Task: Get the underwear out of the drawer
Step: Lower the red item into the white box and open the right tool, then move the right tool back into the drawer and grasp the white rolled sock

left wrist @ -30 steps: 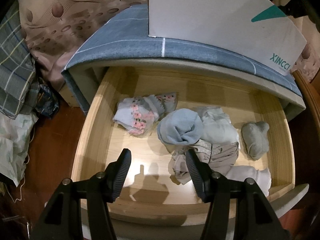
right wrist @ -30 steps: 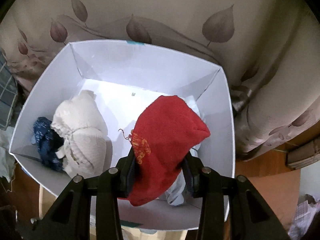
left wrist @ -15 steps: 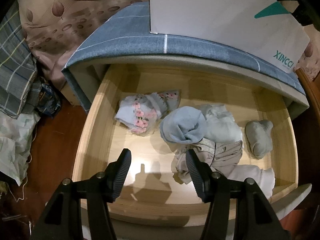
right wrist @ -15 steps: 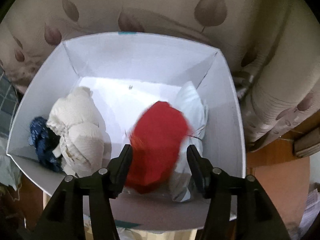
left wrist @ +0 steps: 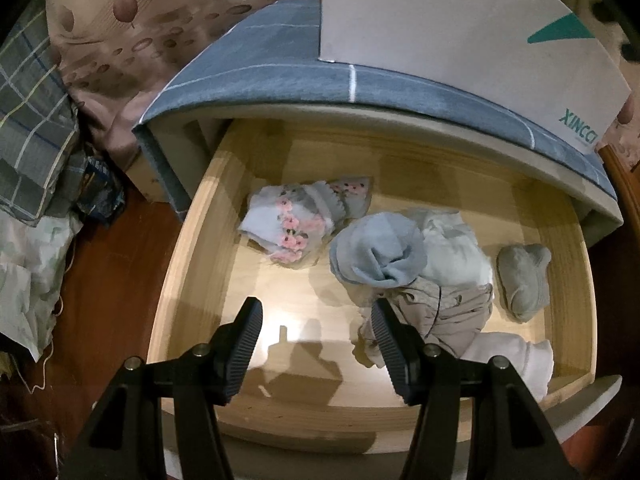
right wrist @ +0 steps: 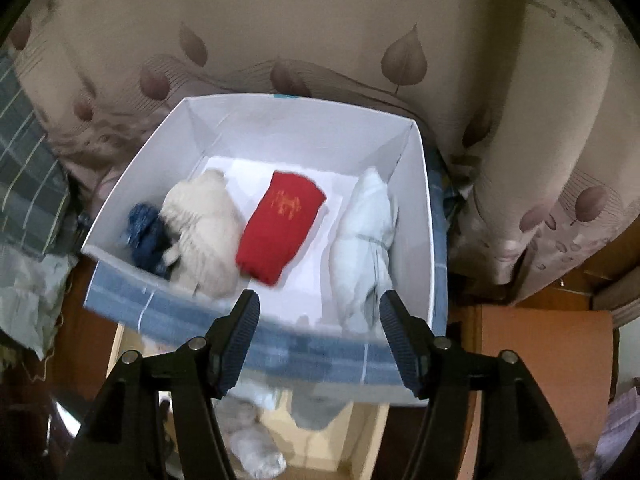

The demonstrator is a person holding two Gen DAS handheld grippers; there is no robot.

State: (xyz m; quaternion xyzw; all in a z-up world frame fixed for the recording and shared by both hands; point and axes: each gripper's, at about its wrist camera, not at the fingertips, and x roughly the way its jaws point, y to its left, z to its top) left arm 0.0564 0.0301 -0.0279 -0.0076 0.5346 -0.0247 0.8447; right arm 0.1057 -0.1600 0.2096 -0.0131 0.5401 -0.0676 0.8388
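Red underwear (right wrist: 282, 226) lies in the white box (right wrist: 420, 216), clear of the right gripper (right wrist: 318, 322), whose jaws just opened empty. Left gripper (left wrist: 316, 330) hangs wide over the drawer (left wrist: 188, 264).

A bedroom in a home.
A leaf-patterned bedspread (right wrist: 320, 32) is lying behind a bedside cabinet whose wooden drawer (left wrist: 192, 240) is standing open, folded underwear (left wrist: 296, 220) resting inside, above a reddish wooden floor (left wrist: 108, 264).

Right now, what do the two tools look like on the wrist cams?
Both match: the left tool and right tool are matte black plastic, each with two angular fingers carrying dark ribbed pads and silver screw heads. No cables, markings, hands or sleeves show.
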